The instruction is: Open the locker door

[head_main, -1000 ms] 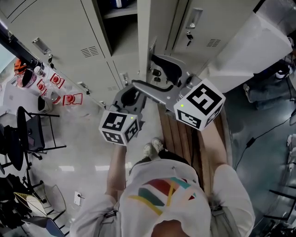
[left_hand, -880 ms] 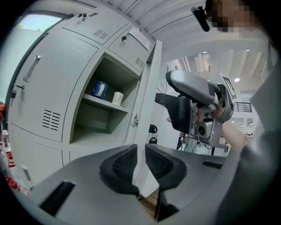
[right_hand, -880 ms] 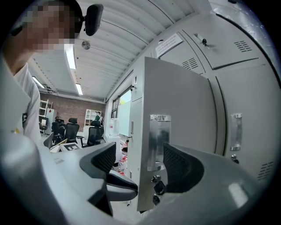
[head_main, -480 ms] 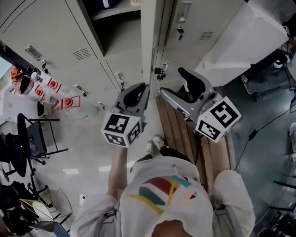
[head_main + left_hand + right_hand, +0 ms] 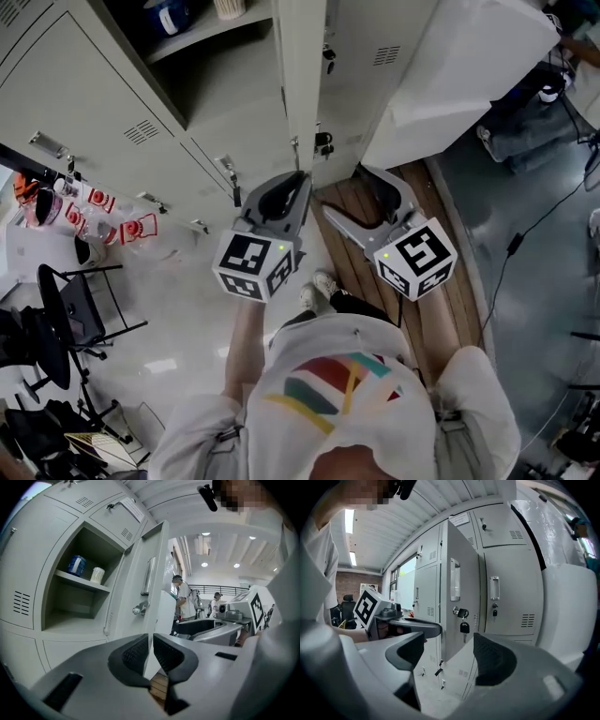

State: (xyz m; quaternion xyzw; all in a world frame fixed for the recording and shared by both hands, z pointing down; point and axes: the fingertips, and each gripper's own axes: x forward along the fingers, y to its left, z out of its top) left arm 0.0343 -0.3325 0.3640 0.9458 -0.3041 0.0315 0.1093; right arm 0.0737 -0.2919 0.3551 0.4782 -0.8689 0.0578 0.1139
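Observation:
The grey locker door (image 5: 302,66) stands swung out, edge-on in the head view; the compartment behind it is exposed. In the left gripper view the door (image 5: 151,583) shows its handle and latch. In the right gripper view the door (image 5: 459,588) has keys (image 5: 462,617) hanging in its lock. My left gripper (image 5: 292,180) hovers just below the door's bottom edge. Its jaws (image 5: 152,644) are closing, a thin slit apart, with nothing between them. My right gripper (image 5: 347,192) stands open and empty (image 5: 450,651) over the bench, apart from the door.
The open compartment holds a blue can (image 5: 76,566) and a white cup (image 5: 97,575) on a shelf. A wooden bench (image 5: 384,230) runs under the right gripper. A white covered bulk (image 5: 459,66) stands at the right. Black chairs (image 5: 66,291) are at the left. People (image 5: 185,599) stand beyond.
My right gripper has drawn back from the door's lock side toward the person, to over the bench. The left gripper stays under the door edge. The lockers have slid up in view.

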